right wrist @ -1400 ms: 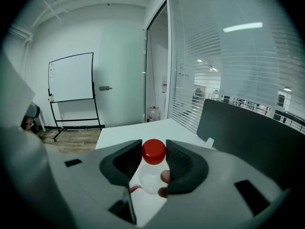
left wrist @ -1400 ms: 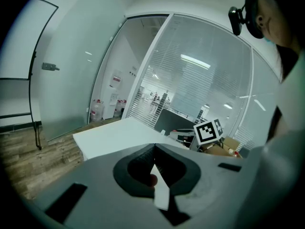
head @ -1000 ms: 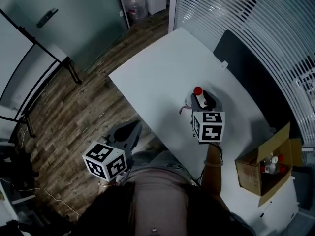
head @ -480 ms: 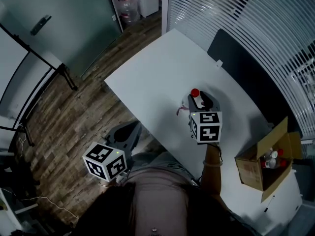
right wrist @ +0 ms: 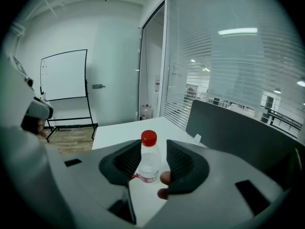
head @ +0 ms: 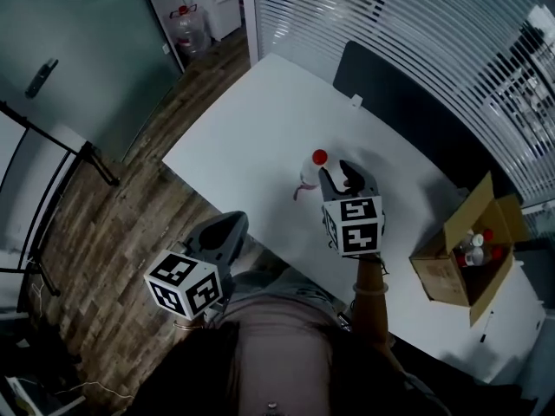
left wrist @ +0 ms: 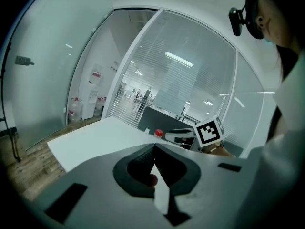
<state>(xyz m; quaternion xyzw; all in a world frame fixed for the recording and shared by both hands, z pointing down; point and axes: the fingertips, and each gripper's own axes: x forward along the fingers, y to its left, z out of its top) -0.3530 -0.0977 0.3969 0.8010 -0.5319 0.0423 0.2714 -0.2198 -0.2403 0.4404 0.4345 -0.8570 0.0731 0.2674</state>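
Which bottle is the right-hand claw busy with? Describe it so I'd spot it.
On the long white table by the blinds, a small clear bottle with a red cap stands upright between the open jaws of the right claw. It is the only bottle out on the tabletop; the others sit in the cardboard box.

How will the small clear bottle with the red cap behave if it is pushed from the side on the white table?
The bottle stands upright, tall and narrow, so a high push probably tips it. Its round body would likely roll once down. The clear wall looks thin and smooth, so it may slip or dent.
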